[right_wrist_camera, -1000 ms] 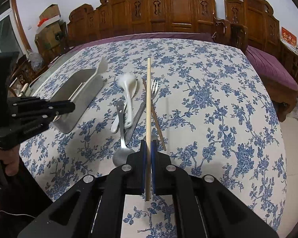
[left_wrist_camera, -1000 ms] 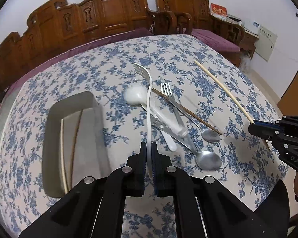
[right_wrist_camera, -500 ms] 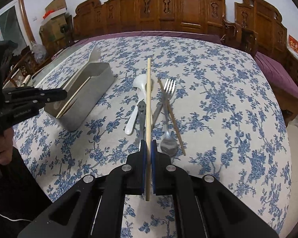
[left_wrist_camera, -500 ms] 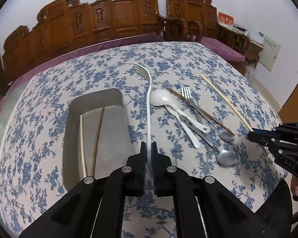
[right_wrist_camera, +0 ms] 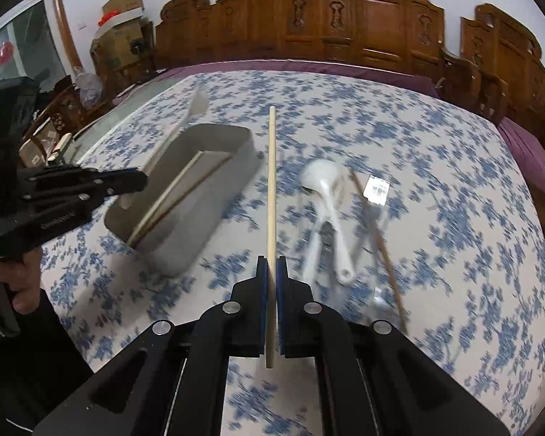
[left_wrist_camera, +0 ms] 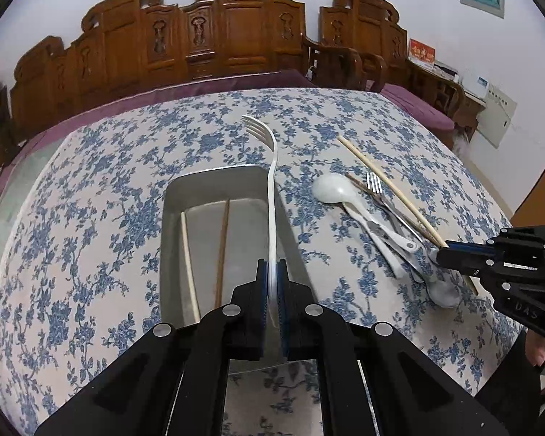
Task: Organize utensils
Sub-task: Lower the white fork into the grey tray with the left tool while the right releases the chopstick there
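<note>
A table under a flowered cloth (left_wrist_camera: 101,196) is seen, with a grey metal tray (left_wrist_camera: 170,218) holding two chopsticks (left_wrist_camera: 221,239). The left gripper (left_wrist_camera: 272,272) is clamped shut on a white plastic fork (left_wrist_camera: 272,181) above the tray's right wall. The right gripper (right_wrist_camera: 271,269) is closed on a pale chopstick (right_wrist_camera: 271,181), just right of the tray.

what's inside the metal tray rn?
Inside the metal tray: a pale chopstick and a dark chopstick, lying lengthwise. Its near end is hidden behind the left gripper, which holds a white plastic fork.
</note>
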The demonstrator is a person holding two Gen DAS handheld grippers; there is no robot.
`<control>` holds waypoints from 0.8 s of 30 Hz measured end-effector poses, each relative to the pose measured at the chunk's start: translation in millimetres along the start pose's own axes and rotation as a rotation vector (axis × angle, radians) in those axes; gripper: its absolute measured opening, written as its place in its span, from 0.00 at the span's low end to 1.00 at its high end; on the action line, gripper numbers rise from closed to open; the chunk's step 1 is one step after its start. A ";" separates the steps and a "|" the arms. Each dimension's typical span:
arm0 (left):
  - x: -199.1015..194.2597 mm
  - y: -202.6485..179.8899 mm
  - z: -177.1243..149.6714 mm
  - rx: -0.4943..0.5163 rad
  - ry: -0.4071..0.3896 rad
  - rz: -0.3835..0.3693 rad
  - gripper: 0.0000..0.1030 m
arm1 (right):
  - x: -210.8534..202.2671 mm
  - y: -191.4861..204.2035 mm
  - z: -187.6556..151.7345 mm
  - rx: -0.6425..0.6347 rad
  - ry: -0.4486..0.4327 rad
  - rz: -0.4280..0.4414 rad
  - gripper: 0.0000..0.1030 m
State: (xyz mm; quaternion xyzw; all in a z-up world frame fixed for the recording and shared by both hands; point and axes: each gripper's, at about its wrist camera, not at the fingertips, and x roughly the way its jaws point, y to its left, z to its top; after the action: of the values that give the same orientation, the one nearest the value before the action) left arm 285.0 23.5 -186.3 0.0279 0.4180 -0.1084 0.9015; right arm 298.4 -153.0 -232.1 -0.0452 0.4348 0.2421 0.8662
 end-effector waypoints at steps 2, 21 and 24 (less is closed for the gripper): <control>2.2 4.9 -2.6 -0.005 0.006 -0.007 0.04 | 4.0 7.7 5.6 -0.005 -0.003 0.014 0.06; 37.4 43.0 -7.5 -0.078 0.072 -0.005 0.04 | 36.8 50.4 28.0 -0.021 0.009 0.070 0.06; 37.4 46.6 -6.0 -0.087 0.068 -0.008 0.04 | 39.9 51.2 30.8 -0.014 0.014 0.067 0.06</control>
State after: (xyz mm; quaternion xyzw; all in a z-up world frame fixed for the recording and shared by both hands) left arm 314.2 63.4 -220.5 -0.0091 0.4529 -0.0925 0.8867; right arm 317.5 -84.0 -237.3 -0.0382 0.4403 0.2738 0.8542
